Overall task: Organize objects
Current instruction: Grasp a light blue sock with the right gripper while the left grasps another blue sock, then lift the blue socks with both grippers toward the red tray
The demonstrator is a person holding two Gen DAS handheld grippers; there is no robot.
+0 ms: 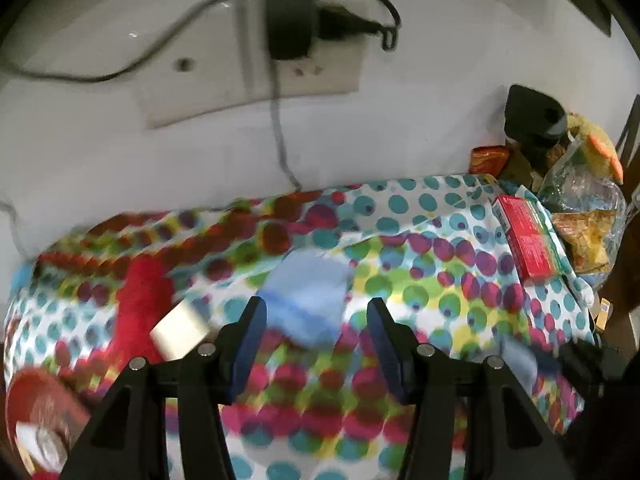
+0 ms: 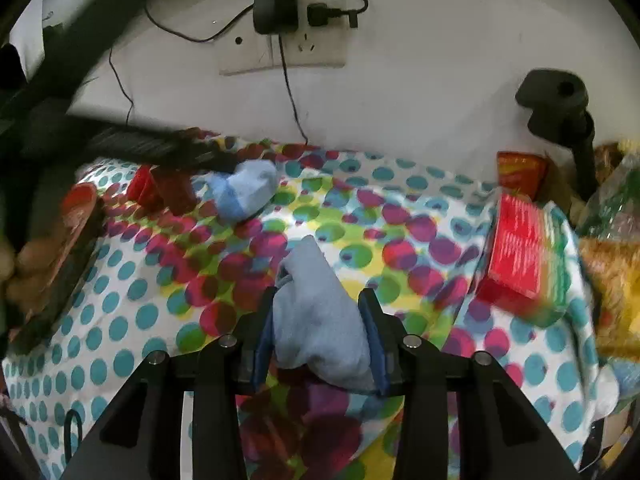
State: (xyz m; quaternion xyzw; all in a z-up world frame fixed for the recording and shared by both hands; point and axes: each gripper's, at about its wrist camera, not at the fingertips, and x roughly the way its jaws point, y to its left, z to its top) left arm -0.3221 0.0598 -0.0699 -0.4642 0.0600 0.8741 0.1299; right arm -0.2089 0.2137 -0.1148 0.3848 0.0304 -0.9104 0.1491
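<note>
A light blue sock (image 1: 304, 300) lies on the polka-dot cloth (image 1: 420, 280), just ahead of my left gripper (image 1: 316, 316), which is open with the sock near its fingertips. In the right wrist view that sock (image 2: 244, 190) lies at the far left, under the left gripper's dark fingers. My right gripper (image 2: 318, 316) is shut on a second light blue sock (image 2: 320, 320), bunched between its jaws above the cloth (image 2: 140, 312). A red cloth item (image 1: 140, 304) and a white block (image 1: 180, 332) lie to the left.
A red box (image 1: 528, 236) (image 2: 520, 252) lies at the right edge of the cloth. Snack bags (image 1: 588, 232), a plush toy (image 1: 596, 140) and a black clamp (image 2: 556, 104) crowd the right. A wall socket with plugged cables (image 2: 280, 40) is behind.
</note>
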